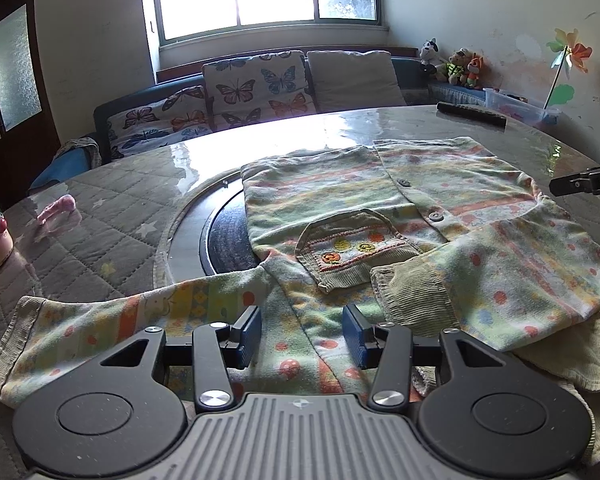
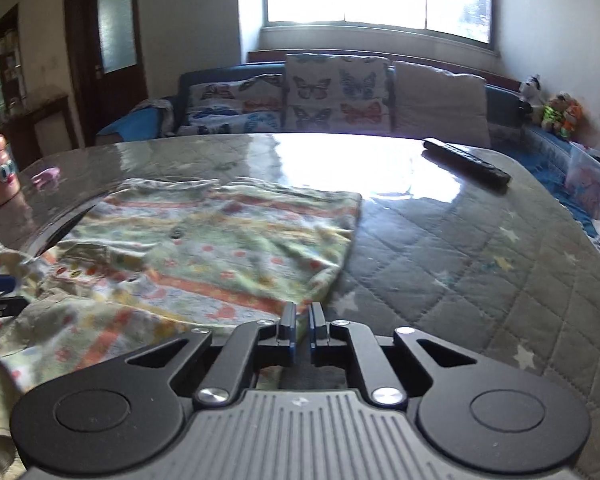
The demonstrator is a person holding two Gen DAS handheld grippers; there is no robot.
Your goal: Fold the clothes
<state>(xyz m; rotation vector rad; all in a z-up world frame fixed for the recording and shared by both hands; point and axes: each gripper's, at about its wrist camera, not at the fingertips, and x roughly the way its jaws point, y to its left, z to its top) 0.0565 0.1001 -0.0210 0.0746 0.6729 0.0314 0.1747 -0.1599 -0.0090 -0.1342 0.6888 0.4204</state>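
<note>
**Child's cardigan spread on the round table**

A small green, orange-striped knitted cardigan (image 1: 380, 216) with corduroy cuffs and a patch pocket lies face up over the middle of the glass-topped round table (image 1: 112, 208), reaching toward its near edge. One sleeve is folded across the front; the other stretches out flat toward the left. The left gripper (image 1: 302, 332) hovers just above the near part of the garment, jaws spread apart and empty. The right gripper (image 2: 302, 330) sits at the cardigan's right edge, jaws nearly together; whether they pinch fabric I cannot tell. A black remote control (image 2: 466, 162) rests near the far right edge.
</note>
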